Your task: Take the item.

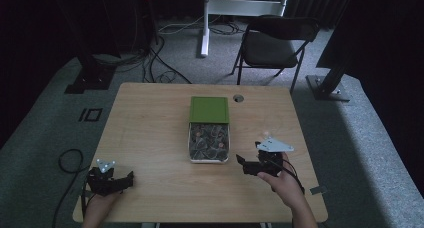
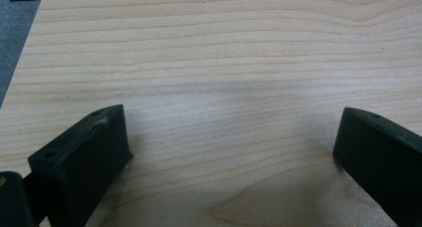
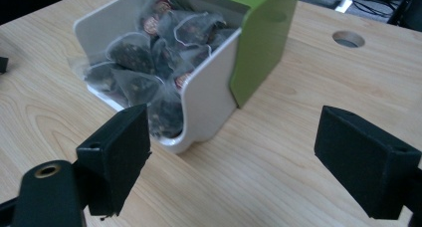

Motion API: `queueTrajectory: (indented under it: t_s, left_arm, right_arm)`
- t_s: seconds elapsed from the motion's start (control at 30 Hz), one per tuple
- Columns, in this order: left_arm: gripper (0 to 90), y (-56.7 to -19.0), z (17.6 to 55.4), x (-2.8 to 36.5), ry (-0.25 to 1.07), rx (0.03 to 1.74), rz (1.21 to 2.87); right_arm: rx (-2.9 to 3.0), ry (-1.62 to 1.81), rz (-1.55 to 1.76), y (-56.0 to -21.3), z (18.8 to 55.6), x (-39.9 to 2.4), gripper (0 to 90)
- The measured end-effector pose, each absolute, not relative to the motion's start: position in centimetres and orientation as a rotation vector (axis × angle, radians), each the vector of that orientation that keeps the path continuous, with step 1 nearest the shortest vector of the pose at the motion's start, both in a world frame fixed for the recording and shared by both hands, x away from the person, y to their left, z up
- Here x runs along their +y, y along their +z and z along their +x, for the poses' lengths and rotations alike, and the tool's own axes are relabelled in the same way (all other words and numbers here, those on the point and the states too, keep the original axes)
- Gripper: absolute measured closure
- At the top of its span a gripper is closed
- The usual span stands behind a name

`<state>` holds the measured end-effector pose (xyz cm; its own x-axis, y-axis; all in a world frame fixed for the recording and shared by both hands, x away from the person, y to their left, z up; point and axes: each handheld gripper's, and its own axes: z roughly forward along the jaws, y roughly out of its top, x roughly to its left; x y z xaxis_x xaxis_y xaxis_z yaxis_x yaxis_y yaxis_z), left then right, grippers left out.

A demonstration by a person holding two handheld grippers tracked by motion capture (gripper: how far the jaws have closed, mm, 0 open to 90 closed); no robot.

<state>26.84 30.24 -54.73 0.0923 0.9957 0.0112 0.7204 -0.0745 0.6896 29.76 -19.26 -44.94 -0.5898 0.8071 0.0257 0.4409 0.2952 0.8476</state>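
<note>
A white box (image 1: pixel 191 147) (image 3: pixel 206 100) with a green lid (image 1: pixel 209 109) (image 3: pixel 261 38) slid back stands at the table's middle. It holds several dark sachets (image 1: pixel 207 140) (image 3: pixel 149 53). My right gripper (image 1: pixel 250 160) (image 3: pixel 234 147) hovers just right of the box's near end, open, jaws empty and pointing at the box's corner. My left gripper (image 1: pixel 127 180) (image 2: pixel 229 147) rests at the table's near left corner, open over bare wood, far from the box.
The wooden table (image 1: pixel 150 128) has a round cable hole (image 1: pixel 238 98) (image 3: pixel 348 38) behind the box. A folding chair (image 1: pixel 272 45) and a white stand (image 1: pixel 205 23) sit beyond the far edge. Cables (image 1: pixel 67 160) lie on the grey floor at left.
</note>
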Motion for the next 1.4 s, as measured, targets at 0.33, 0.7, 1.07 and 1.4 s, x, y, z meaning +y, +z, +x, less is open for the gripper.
queueTrajectory:
  t_s: [0.33,0.7,1.07,1.4]
  left_arm:
    - [1.6,-54.7,26.8,30.2,0.684,1.681,1.852]
    - [1.7,-54.7,26.8,30.2,0.684,1.681,1.852]
    - [1.6,-54.7,26.8,30.2,0.684,1.681,1.851]
    - [1.6,-54.7,26.8,30.2,0.684,1.681,1.851]
  right_arm:
    - [2.188,1.241,1.073,-44.5,30.2,-17.0,15.3]
    - [2.218,1.249,1.033,-44.2,30.6,-15.5,16.4]
    - [2.256,1.253,0.988,-44.1,31.3,-13.5,16.5]
    - [2.285,1.252,0.968,-44.6,31.7,-11.9,18.3]
